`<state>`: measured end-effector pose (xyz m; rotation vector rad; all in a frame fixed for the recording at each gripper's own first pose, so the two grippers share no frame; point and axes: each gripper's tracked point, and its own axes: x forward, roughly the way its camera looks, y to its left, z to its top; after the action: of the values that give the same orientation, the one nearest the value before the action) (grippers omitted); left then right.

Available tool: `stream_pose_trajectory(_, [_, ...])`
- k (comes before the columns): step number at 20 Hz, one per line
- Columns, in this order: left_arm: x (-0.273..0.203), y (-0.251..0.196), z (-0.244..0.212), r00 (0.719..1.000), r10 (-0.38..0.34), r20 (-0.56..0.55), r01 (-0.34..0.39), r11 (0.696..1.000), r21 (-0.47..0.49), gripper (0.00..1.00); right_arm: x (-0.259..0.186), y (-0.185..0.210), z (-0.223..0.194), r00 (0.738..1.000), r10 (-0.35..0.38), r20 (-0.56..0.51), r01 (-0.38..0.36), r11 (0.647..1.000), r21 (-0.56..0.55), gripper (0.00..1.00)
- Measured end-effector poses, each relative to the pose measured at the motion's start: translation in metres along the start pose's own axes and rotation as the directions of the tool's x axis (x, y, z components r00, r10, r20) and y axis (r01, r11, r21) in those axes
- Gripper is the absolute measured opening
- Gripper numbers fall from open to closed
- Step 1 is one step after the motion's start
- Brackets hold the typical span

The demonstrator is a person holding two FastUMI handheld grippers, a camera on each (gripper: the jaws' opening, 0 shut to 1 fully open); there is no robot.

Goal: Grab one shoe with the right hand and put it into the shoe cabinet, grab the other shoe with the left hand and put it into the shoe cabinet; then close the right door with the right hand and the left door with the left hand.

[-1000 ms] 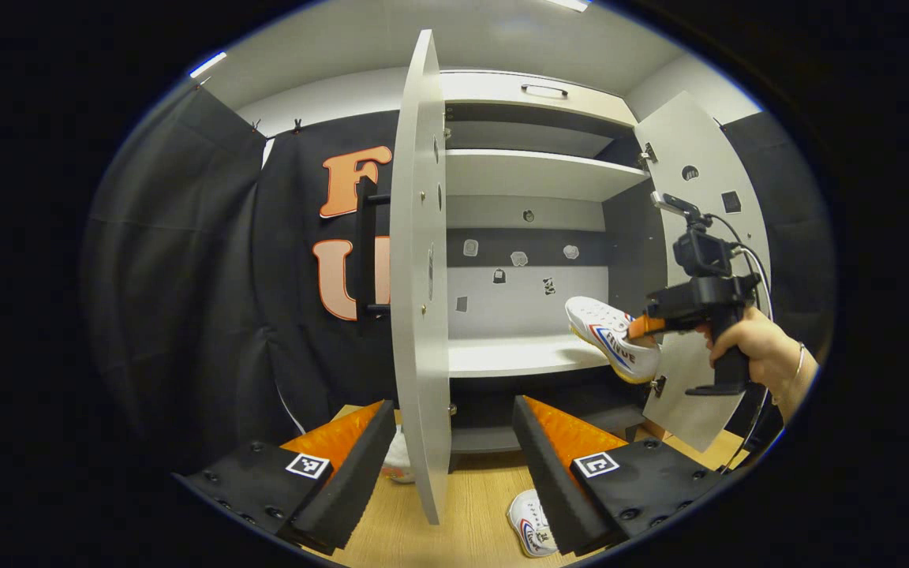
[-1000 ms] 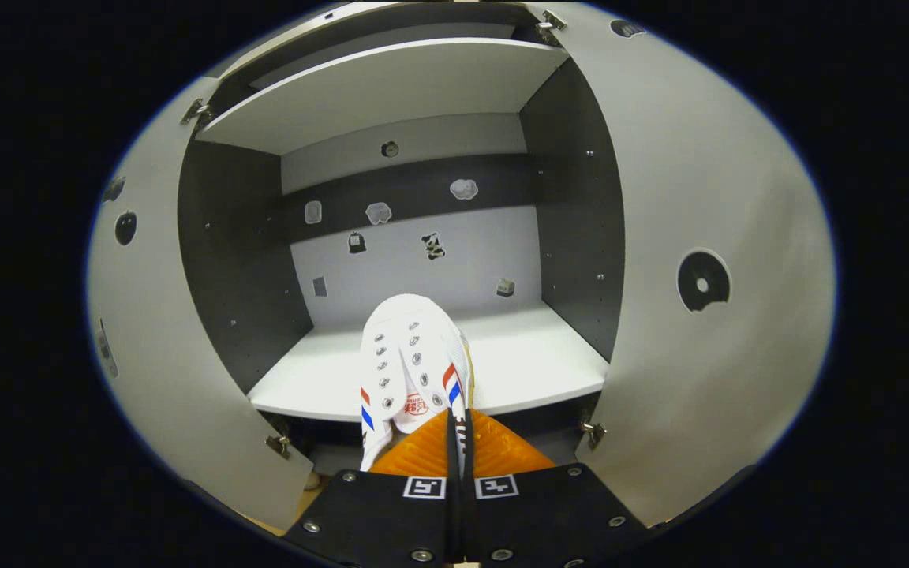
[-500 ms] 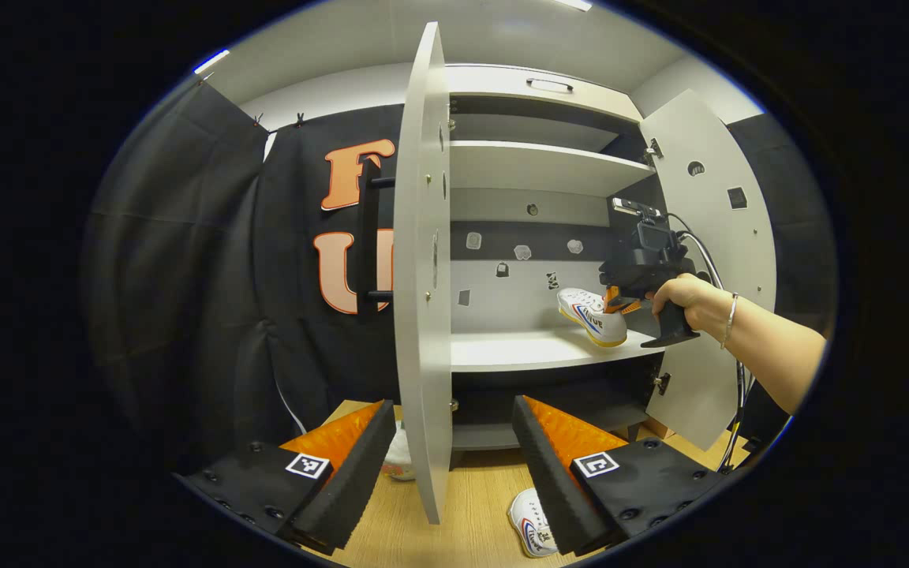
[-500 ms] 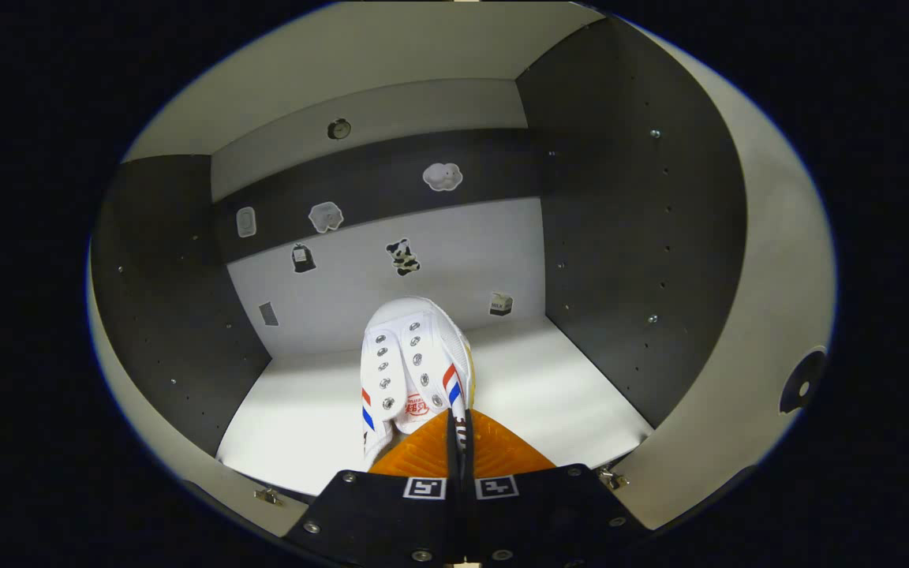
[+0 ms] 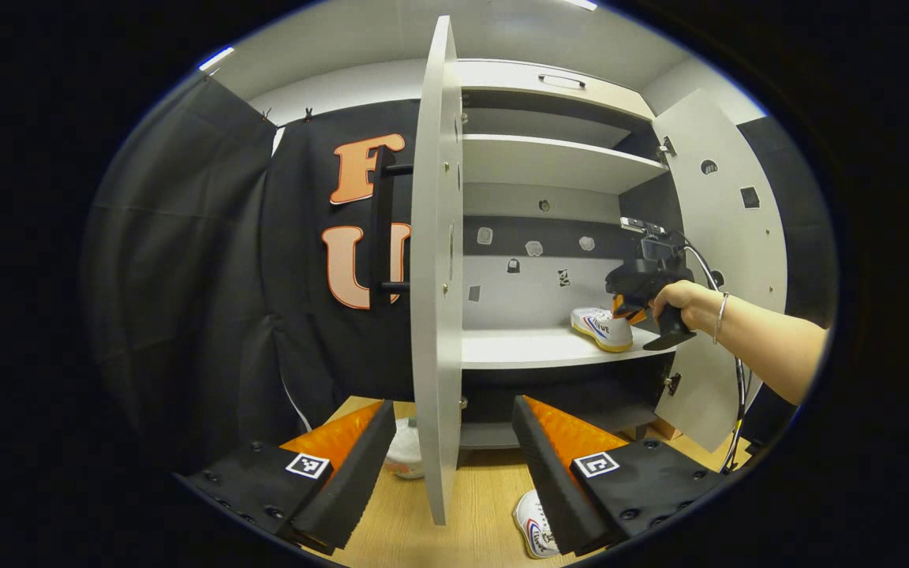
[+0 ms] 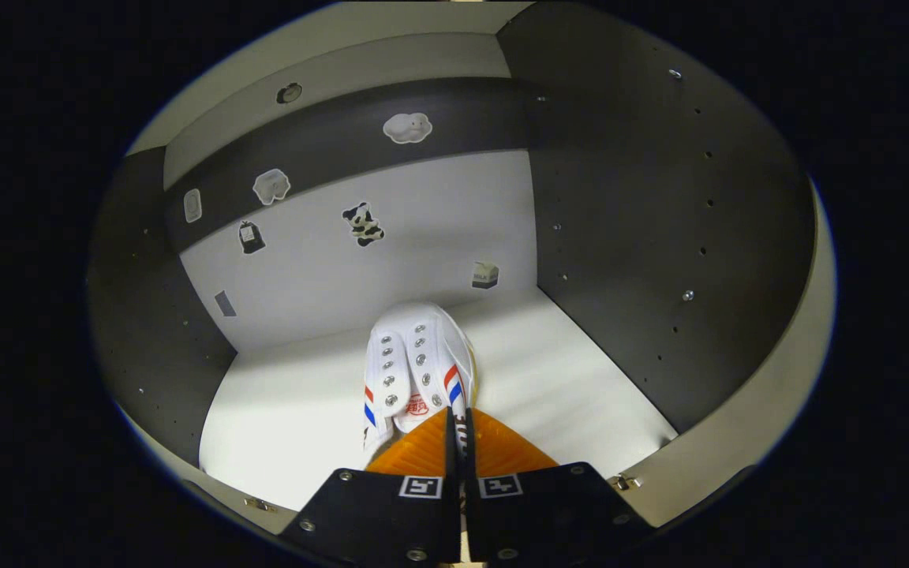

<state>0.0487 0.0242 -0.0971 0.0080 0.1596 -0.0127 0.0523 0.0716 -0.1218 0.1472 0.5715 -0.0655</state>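
Observation:
In the right gripper view my right gripper (image 6: 456, 426) is shut on the side wall of a white shoe (image 6: 411, 371) with red and blue stripes, inside the cabinet over its white shelf (image 6: 581, 386). The left gripper view shows that shoe (image 5: 601, 327) resting on the shelf (image 5: 518, 347), with the right gripper (image 5: 626, 304) and a hand on it. My left gripper (image 5: 454, 442) stands open, low before the cabinet, with the edge of the open left door (image 5: 432, 268) between its fingers' line of sight. The second white shoe (image 5: 532, 528) lies on the wooden floor beside the right finger (image 5: 549, 465).
The right door (image 5: 727, 260) stands open at the cabinet's right. An upper shelf (image 5: 557, 162) spans the cabinet. A white object (image 5: 407, 450) sits on the floor behind the left door. Stickers dot the cabinet's back wall (image 6: 360, 237).
The right gripper has carried the shoe deeper into the cabinet and down onto the shelf. The left gripper has barely shifted.

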Motion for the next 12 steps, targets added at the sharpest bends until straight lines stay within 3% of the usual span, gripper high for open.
stream_pose_trajectory(1, [0.001, -0.003, 0.001, 1.000, -0.002, 0.001, 0.002, 1.000, 0.003, 0.97, 0.000, -0.002, 0.003, 1.000, -0.005, 0.013, 0.005, 1.000, -0.014, 0.08])
stream_pose_trajectory(4, [-0.002, -0.007, -0.001, 1.000, -0.001, 0.000, 0.001, 1.000, -0.002, 0.96, 0.001, -0.003, 0.018, 0.995, 0.013, 0.095, -0.009, 0.999, -0.041, 0.13])
stream_pose_trajectory(5, [-0.003, -0.009, -0.001, 1.000, -0.005, -0.003, 0.005, 1.000, -0.009, 0.96, -0.002, -0.003, 0.020, 0.993, 0.018, 0.115, -0.012, 0.998, -0.055, 0.05])
stream_pose_trajectory(6, [-0.004, -0.011, -0.003, 1.000, -0.008, -0.006, 0.008, 1.000, -0.013, 0.96, -0.005, -0.004, 0.024, 0.990, 0.023, 0.136, -0.013, 0.997, -0.075, 0.13])
stream_pose_trajectory(12, [-0.009, -0.018, -0.009, 1.000, -0.025, -0.018, 0.025, 1.000, -0.014, 0.97, -0.052, -0.003, 0.038, 0.953, 0.077, 0.293, -0.033, 0.987, -0.155, 0.24])
